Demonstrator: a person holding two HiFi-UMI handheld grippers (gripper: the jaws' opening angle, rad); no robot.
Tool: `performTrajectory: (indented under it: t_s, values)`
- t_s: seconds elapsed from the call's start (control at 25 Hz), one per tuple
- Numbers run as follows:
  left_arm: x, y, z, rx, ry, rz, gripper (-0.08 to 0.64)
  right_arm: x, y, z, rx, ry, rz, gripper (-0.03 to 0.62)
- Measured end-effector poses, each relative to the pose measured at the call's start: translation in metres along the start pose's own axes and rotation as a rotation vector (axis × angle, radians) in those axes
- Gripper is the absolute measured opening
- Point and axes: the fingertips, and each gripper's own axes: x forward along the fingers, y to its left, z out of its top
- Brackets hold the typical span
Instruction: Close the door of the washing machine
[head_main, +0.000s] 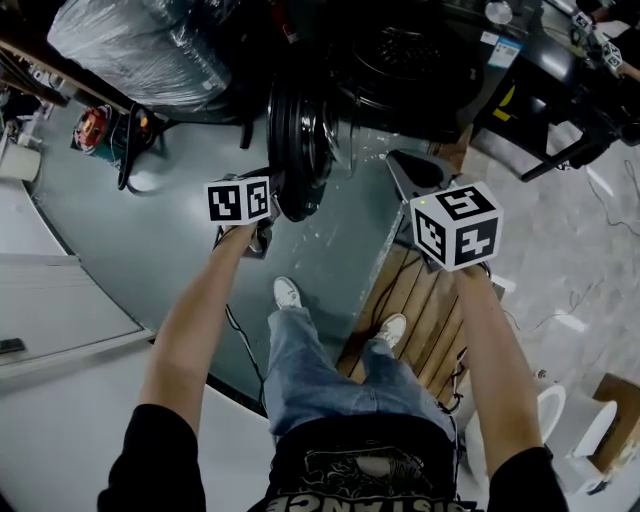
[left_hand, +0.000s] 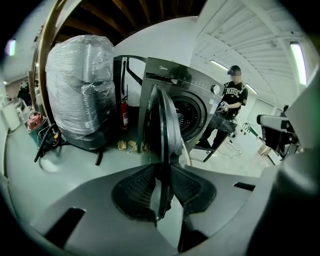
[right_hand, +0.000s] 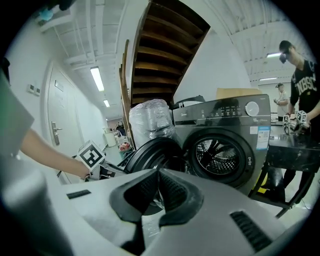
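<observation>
Far left, a wrapped bundle (head_main: 140, 40) and a cable (head_main: 125, 160) on the floor (head_main: 180, 250) sit well clear of the swing, so nothing on that side seems likely to snag.

Next comes the left tool (head_main: 275, 205), its pads clamped on the thin outer rim of the door (head_main: 298, 140). The left gripper view shows that rim running straight up between the pads of the left tool (left_hand: 161, 172). The door (left_hand: 165, 125) stands wide open, edge-on, hinged at the left of the washer (left_hand: 185, 85). The hold is narrow and on a curved, smooth edge, so a fast swing could slide the pads off. If the grip is kept right to the end, the tool could get caught between the rim and the washer's front. A soft push may also leave the latch uncaught.

Right of the door, the drum mouth (right_hand: 220, 155) is unblocked. The right tool (head_main: 405, 160) hangs near it, pads together and empty, as the right gripper view confirms for the right tool (right_hand: 158, 175). It looks close to the door's arc and may need to draw back.

Underfoot on the right lies a pallet (head_main: 420, 310), whose edge could catch a foot. Far right, a bench (right_hand: 292, 150) and a person (right_hand: 305, 90) stand beside the washer, apart from the swing.
</observation>
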Motion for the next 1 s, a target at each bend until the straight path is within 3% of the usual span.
performTrajectory:
  t_s: [0.68, 1.0]
  values:
    - [0.042, -0.106, 0.012, -0.151, -0.019, -0.053, 0.127, -0.059, -0.073, -0.012, 0.039, -0.033, -0.034, 0.023]
    - [0.067, -0.151, 0.027, -0.218, -0.062, -0.127, 0.160, -0.080, -0.106, -0.020, 0.049, -0.024, -0.073, 0.023]
